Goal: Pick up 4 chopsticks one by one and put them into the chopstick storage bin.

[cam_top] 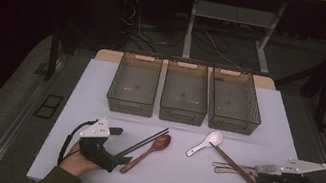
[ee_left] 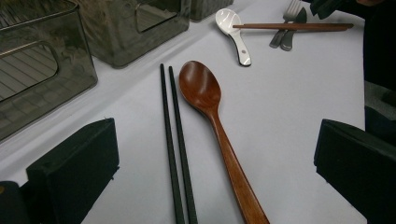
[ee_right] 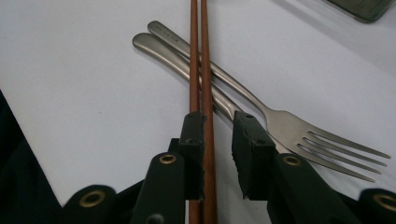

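**Right claw straddles the brown chopsticks beside the fork**

The right claw [ee_right: 219, 135] sits low over the white bench [cam_top: 267, 120], its jaws parted a little with the brown chopsticks [ee_right: 201, 70] running between them — the pair lies against the left jaw, while a gap remains on the fork's side, so nothing is clamped. The fork [ee_right: 299, 128] lies just beside the chopsticks and passes under them; a second steel handle [ee_right: 163, 53] lies alongside the fork, also crossed by the chopsticks. In the high view the far tips of the brown chopsticks rest near the white spoon [cam_top: 205, 143], which lies beyond the fork, toward the three clear bins [cam_top: 186, 93].

The left claw [ee_left: 215, 163] is wide open, held well away from the fork, with the black chopsticks [ee_left: 175, 140] and the wooden spoon [ee_left: 215, 126] lying side by side between its jaws — neither jaw touches them. The wooden spoon's bowl points toward the bins.
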Available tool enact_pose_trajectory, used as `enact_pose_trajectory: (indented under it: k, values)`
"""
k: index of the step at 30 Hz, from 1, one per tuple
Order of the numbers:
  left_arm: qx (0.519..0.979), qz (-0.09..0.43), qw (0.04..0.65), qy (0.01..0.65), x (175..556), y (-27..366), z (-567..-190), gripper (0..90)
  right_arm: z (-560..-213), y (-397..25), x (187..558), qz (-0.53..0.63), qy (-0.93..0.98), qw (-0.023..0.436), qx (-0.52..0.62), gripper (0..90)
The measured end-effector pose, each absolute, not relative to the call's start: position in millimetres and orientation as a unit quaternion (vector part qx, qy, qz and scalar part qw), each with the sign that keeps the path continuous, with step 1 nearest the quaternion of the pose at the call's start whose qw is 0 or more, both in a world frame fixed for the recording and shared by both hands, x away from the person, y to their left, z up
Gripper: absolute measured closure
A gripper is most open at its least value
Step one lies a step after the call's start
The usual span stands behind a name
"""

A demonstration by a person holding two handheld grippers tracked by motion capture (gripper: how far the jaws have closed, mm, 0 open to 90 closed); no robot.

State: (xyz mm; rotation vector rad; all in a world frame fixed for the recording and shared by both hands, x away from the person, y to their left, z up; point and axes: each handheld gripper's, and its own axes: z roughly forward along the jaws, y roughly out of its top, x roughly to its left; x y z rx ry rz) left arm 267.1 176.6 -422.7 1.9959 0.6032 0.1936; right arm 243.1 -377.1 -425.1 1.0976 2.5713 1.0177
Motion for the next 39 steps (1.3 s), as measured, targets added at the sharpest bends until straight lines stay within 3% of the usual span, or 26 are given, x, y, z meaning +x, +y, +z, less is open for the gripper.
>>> enact_pose_trajectory:
  k: [39]
  values:
    - [0.827,0.080,0.498,0.249,267.2,176.6,-423.1,0.0,-431.7,-373.9,245.2,0.317,0.875,0.084,0.357,76.4]
